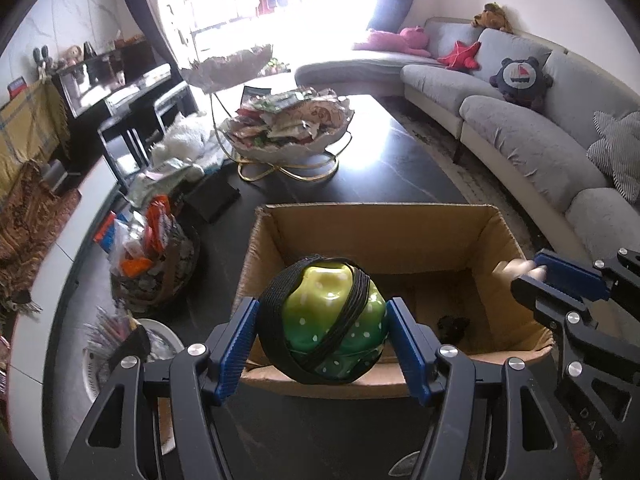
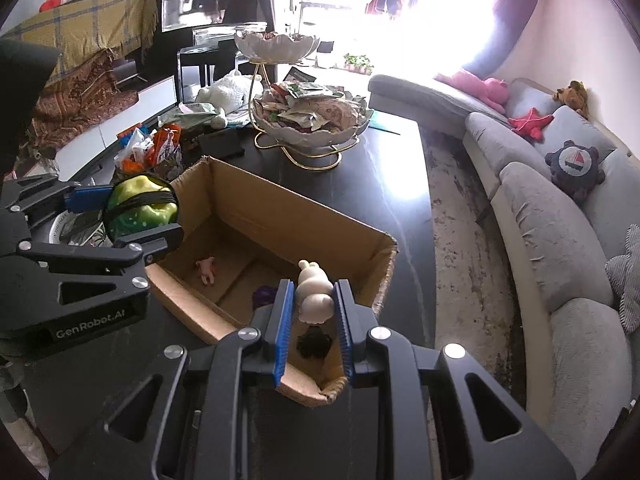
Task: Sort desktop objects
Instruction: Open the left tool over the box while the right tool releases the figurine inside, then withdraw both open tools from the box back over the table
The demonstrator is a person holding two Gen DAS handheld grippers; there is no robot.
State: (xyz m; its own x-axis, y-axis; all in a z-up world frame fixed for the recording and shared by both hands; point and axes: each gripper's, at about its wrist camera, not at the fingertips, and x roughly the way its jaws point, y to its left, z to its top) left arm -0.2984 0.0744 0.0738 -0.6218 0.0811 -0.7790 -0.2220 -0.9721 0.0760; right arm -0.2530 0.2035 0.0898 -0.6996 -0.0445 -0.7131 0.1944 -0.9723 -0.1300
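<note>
My left gripper is shut on a green and yellow dotted ball toy wrapped in black bands and holds it over the near rim of an open cardboard box. It also shows in the right wrist view. My right gripper is shut on a small cream figurine and holds it above the box. Inside the box lie a small pink figure, a purple item and a black clump.
The box stands on a dark table. A two-tier bowl stand full of packets sits further back. A basket of snacks and a white container with pens stand left of the box. A grey sofa curves along the right.
</note>
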